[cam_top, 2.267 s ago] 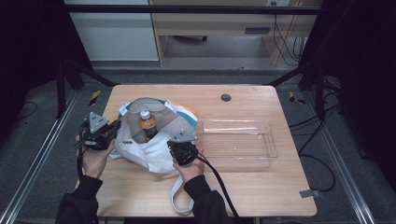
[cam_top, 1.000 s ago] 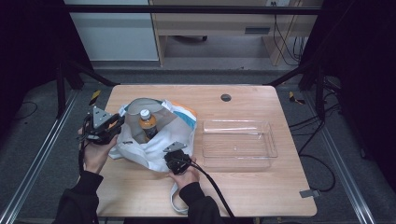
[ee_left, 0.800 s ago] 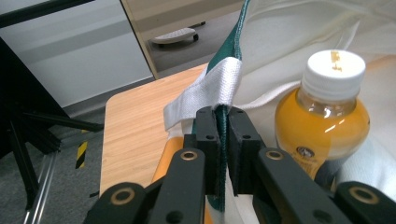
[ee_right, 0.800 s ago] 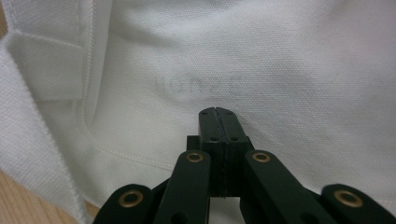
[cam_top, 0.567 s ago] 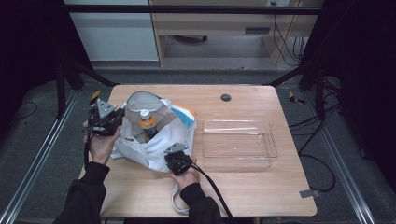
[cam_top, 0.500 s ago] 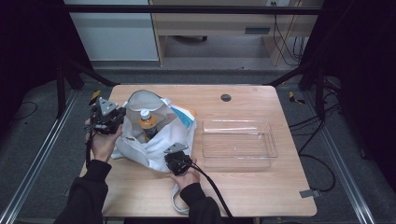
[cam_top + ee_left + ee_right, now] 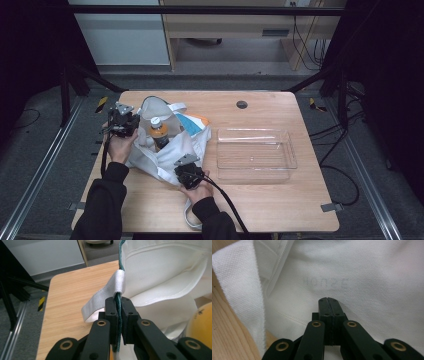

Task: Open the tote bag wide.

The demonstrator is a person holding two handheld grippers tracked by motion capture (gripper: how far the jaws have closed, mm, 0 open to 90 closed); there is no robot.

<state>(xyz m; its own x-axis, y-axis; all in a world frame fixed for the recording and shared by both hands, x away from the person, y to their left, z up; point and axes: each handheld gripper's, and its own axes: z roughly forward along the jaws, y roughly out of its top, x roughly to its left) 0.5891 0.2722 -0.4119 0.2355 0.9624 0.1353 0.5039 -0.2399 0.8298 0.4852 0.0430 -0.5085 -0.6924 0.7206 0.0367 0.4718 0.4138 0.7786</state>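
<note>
I am clamping the left claw on the tote bag's green-edged rim; the right claw is pinching the fabric in front of it. The bottle between them is risking tipping if either grip slips.

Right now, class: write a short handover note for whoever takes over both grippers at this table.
Left gripper: shut on the bag's green-edged rim, its fingers just closed there.
Right gripper: shut, against the white cloth at the bag's near side; whether it pinches cloth is hard to tell.
Bag lies on the table, mouth held open; a bottle stands inside.
Clear tray to the right is empty.
Left to do, probably: move the contents to the tray.
</note>
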